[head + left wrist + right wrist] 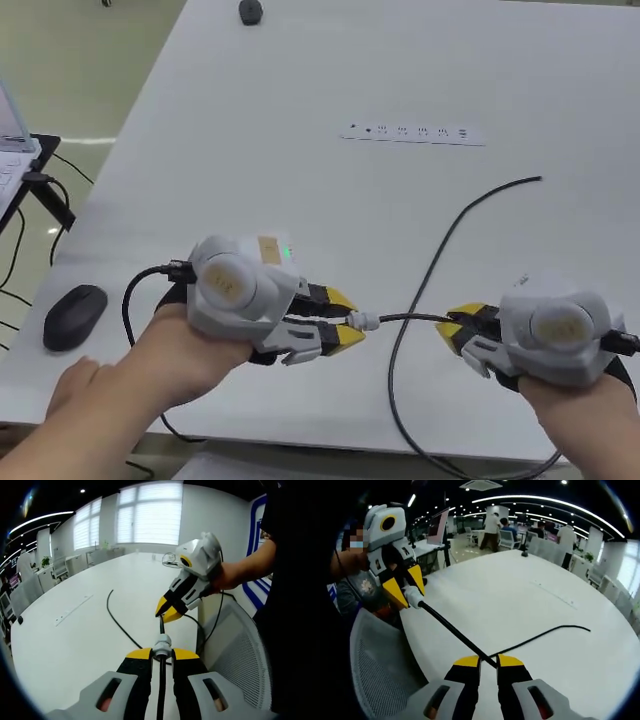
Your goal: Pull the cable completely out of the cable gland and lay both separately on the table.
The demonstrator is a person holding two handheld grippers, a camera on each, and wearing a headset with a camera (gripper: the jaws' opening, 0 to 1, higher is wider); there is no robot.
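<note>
Working over a white table in an open office, your left gripper clamps the cable gland; your right gripper pinches the black cable.

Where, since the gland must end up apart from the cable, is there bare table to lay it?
The widest bare table lies between the socket strip and the left gripper, left of the curving cable. Beyond the strip is mostly bare too. Crowded: the near edge, where the cable loops beside the right gripper, and the corner by the mouse.
</note>
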